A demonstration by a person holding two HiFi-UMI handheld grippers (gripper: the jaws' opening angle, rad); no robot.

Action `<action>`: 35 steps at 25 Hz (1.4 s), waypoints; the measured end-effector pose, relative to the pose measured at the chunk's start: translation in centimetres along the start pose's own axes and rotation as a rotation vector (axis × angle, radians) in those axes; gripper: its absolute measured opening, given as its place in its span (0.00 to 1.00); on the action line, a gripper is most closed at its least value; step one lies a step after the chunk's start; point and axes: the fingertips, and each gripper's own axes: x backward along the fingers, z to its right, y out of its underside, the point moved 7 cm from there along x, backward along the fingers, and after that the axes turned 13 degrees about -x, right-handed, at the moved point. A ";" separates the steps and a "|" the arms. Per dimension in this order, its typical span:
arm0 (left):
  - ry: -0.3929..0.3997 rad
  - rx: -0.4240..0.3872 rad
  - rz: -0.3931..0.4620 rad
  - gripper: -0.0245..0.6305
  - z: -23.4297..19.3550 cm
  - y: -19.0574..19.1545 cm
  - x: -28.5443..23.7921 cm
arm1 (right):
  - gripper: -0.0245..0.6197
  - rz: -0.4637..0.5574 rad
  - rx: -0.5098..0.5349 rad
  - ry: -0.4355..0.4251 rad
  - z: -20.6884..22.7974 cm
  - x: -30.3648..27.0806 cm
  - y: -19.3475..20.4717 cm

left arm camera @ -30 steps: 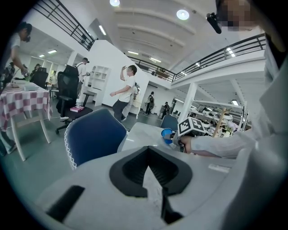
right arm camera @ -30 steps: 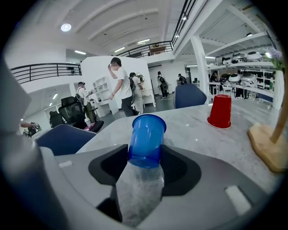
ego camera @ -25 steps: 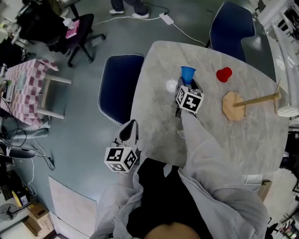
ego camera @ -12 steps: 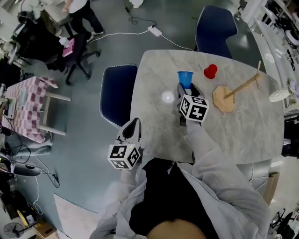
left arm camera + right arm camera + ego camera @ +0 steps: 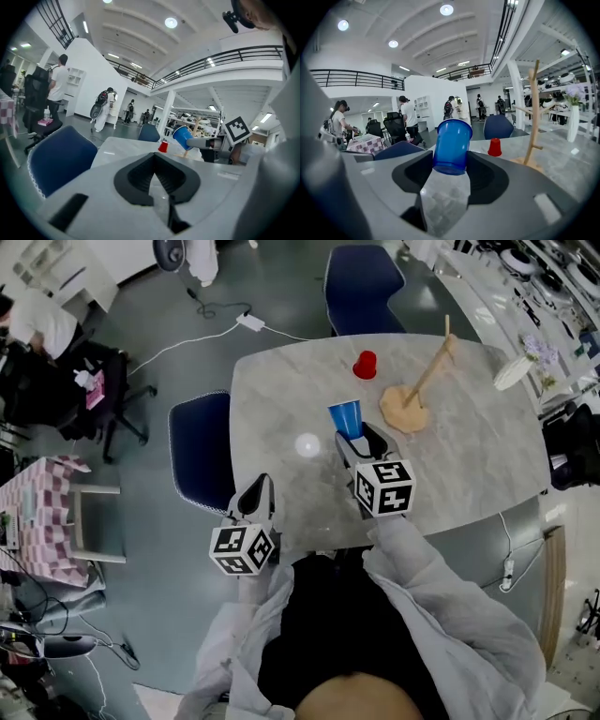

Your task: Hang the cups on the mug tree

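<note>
The right tool (image 5: 352, 433) pinches the blue cup (image 5: 345, 417) near its base, holding it tilted and clear of the tabletop (image 5: 469, 465), just left of the mug tree (image 5: 405, 411). The red cup (image 5: 365, 364) stands upside down farther back. The left tool (image 5: 257, 491), pressed together and empty, hovers at the tabletop's near-left edge

From above, the right gripper (image 5: 360, 439) hides the base of the blue cup (image 5: 345, 415)

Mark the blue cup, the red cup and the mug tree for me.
blue cup (image 5: 451, 145), right gripper view, on its side wall.
red cup (image 5: 365, 365), head view, middle of its body.
mug tree (image 5: 404, 411), head view, on its flat base.
</note>
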 end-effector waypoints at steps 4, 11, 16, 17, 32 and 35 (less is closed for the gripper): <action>0.074 -0.022 -0.011 0.04 1.2 0.2 -1.4 | 0.40 0.021 0.017 0.052 1.9 3.9 0.3; 0.167 -0.062 -0.023 0.04 3.4 0.1 -3.7 | 0.40 -0.007 0.181 0.192 7.2 10.1 -0.4; 0.228 -0.058 -0.037 0.04 5.3 0.2 -4.8 | 0.40 -0.031 0.267 0.293 11.2 13.8 -2.3; 0.238 -0.060 -0.036 0.04 5.7 0.2 -5.0 | 0.40 -0.035 0.285 0.314 12.1 14.4 -2.8; 0.255 -0.076 -0.044 0.04 9.4 -1.0 -8.9 | 0.41 -0.288 0.911 0.389 22.4 13.8 -12.4; 0.233 -0.063 -0.054 0.04 9.8 -1.3 -9.8 | 0.41 -0.365 1.012 0.296 23.7 12.4 -14.0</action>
